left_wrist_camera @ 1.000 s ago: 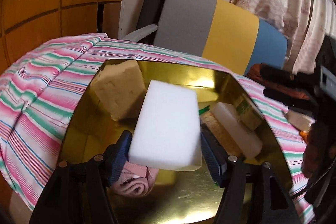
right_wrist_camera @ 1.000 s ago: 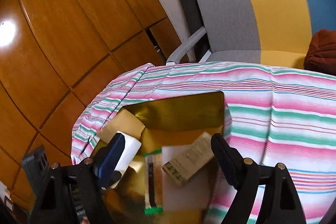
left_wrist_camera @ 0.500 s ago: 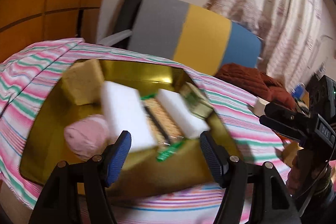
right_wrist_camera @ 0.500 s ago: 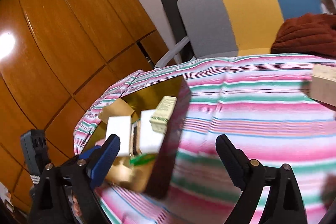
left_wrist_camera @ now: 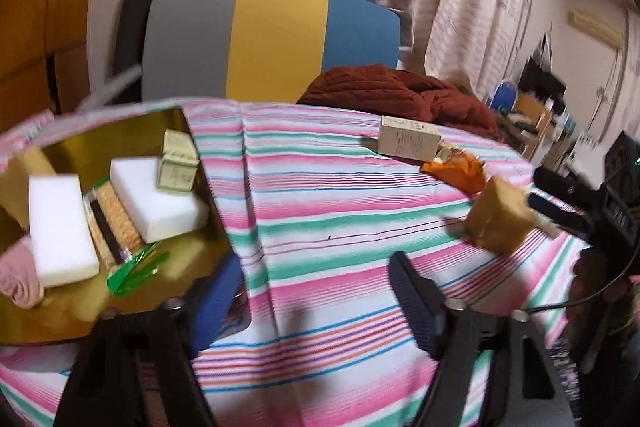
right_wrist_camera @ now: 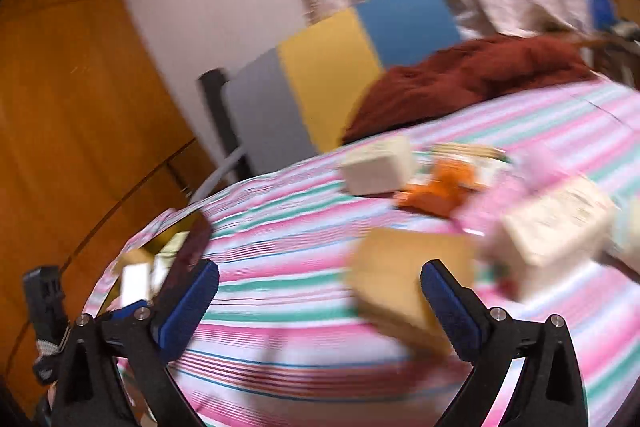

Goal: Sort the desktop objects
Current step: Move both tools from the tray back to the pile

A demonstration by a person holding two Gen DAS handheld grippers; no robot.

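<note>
A gold tray (left_wrist_camera: pixel 52 323) at the left holds two white sponges (left_wrist_camera: pixel 60 227), a cracker packet (left_wrist_camera: pixel 114 223), a green box (left_wrist_camera: pixel 178 167), a pink cloth (left_wrist_camera: pixel 18 275) and a yellow sponge (left_wrist_camera: pixel 24 163). My left gripper (left_wrist_camera: pixel 316 301) is open and holds nothing, over striped cloth just right of the tray. My right gripper (right_wrist_camera: pixel 320 307) is open, and a tan sponge (right_wrist_camera: pixel 408 275) lies on the cloth by its right finger. The left wrist view shows the tan sponge (left_wrist_camera: pixel 500 221) at the right gripper's fingertips (left_wrist_camera: pixel 556 213).
A cream box (left_wrist_camera: pixel 408 145) and an orange packet (left_wrist_camera: pixel 456 173) lie on the far part of the striped cloth (left_wrist_camera: pixel 340 227). Another pale box (right_wrist_camera: pixel 556 227) is blurred at the right. A brown garment (left_wrist_camera: pixel 400 95) and a grey, yellow and blue chair (left_wrist_camera: pixel 272 39) stand behind.
My left gripper let go of the white sponge, which now lies in the tray, and swung right. My right gripper swung from the tray to the tan sponge.
</note>
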